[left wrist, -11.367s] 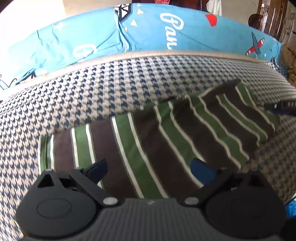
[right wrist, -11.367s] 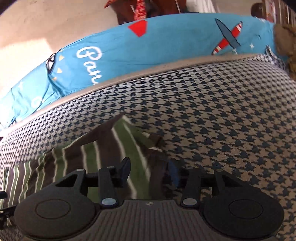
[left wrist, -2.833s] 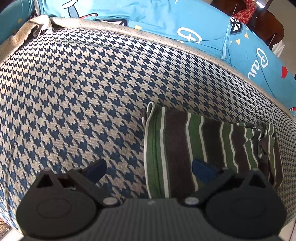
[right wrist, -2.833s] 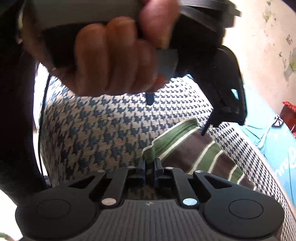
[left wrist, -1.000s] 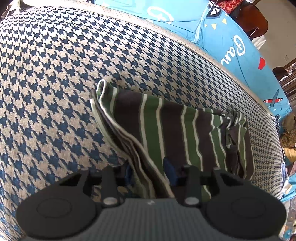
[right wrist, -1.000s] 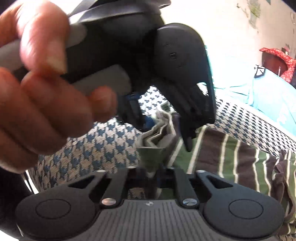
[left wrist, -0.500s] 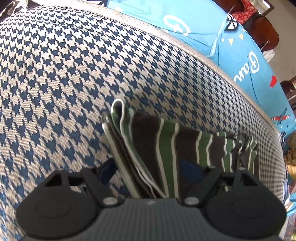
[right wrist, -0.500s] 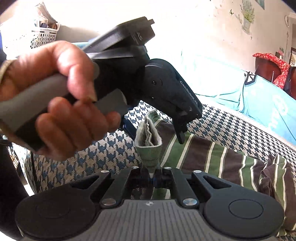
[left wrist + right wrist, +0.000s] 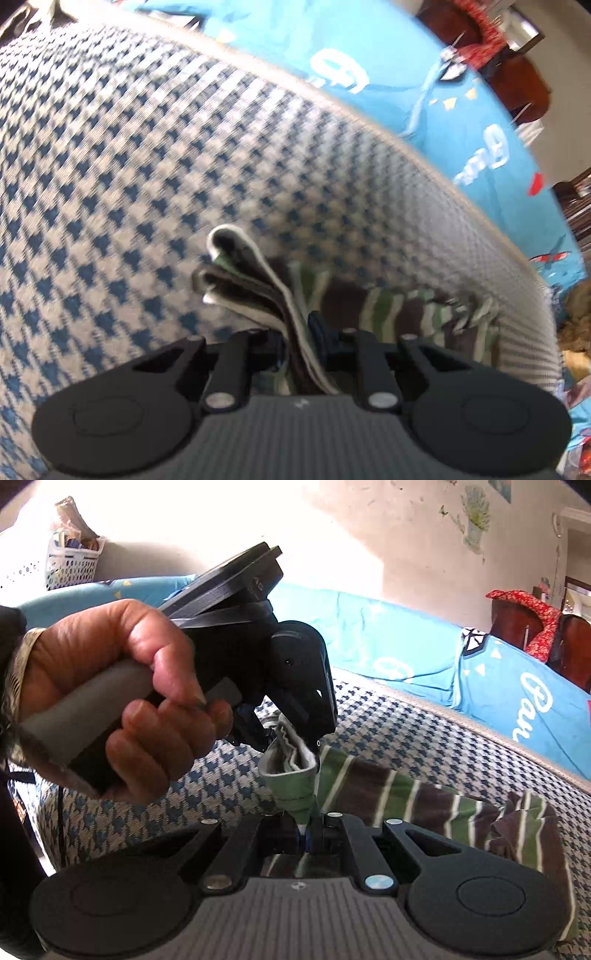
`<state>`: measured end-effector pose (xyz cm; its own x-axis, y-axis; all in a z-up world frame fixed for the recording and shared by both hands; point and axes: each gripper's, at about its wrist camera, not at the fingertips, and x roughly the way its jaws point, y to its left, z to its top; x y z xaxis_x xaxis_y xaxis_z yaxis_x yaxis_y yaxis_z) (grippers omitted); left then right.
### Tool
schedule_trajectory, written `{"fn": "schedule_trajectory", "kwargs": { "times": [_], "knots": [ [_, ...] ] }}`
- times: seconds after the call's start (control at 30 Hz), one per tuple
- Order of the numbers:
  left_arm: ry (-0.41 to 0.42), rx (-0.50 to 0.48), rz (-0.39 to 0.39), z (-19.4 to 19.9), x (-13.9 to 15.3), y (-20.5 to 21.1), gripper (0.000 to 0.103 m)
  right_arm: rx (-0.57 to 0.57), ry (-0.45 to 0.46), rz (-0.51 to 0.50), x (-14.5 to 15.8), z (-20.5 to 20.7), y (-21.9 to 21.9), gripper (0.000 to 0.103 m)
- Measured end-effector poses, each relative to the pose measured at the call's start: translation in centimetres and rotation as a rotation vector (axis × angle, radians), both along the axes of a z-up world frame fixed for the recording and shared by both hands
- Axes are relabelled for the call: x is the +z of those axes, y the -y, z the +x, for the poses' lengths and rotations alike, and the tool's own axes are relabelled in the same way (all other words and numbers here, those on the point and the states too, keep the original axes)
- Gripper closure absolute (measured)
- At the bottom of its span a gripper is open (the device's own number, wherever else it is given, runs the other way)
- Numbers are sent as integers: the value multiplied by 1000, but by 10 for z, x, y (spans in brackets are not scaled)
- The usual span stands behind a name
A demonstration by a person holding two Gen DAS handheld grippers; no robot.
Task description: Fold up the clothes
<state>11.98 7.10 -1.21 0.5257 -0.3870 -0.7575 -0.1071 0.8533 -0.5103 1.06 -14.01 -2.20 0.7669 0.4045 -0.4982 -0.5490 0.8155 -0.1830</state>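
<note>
The striped garment (image 9: 424, 805), green and brown, lies folded on the houndstooth bed (image 9: 184, 155), one layered end lifted. It looks light, soft and limp, so unpinched layers would likely sag. The left tongs (image 9: 299, 332) clamp that stacked edge; the right tongs (image 9: 308, 830) pinch the neighbouring corner.

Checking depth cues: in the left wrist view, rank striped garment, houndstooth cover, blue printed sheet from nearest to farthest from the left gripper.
1. Striped garment: its edge pinched in the left gripper.
2. Houndstooth cover: under and around the garment.
3. Blue printed sheet: beyond the cover's far edge, top of the view.
</note>
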Motion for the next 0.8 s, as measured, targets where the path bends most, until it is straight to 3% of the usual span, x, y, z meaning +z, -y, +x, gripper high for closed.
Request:
{"fn": "schedule_trajectory", "kwargs": {
  "times": [0.53, 0.8],
  "knots": [
    [160, -153, -36, 1, 57, 117, 88, -229, 110, 55, 31, -3, 88, 97],
    [150, -236, 0, 6, 51, 179, 88, -342, 69, 88, 33, 1, 118, 97]
  ]
}}
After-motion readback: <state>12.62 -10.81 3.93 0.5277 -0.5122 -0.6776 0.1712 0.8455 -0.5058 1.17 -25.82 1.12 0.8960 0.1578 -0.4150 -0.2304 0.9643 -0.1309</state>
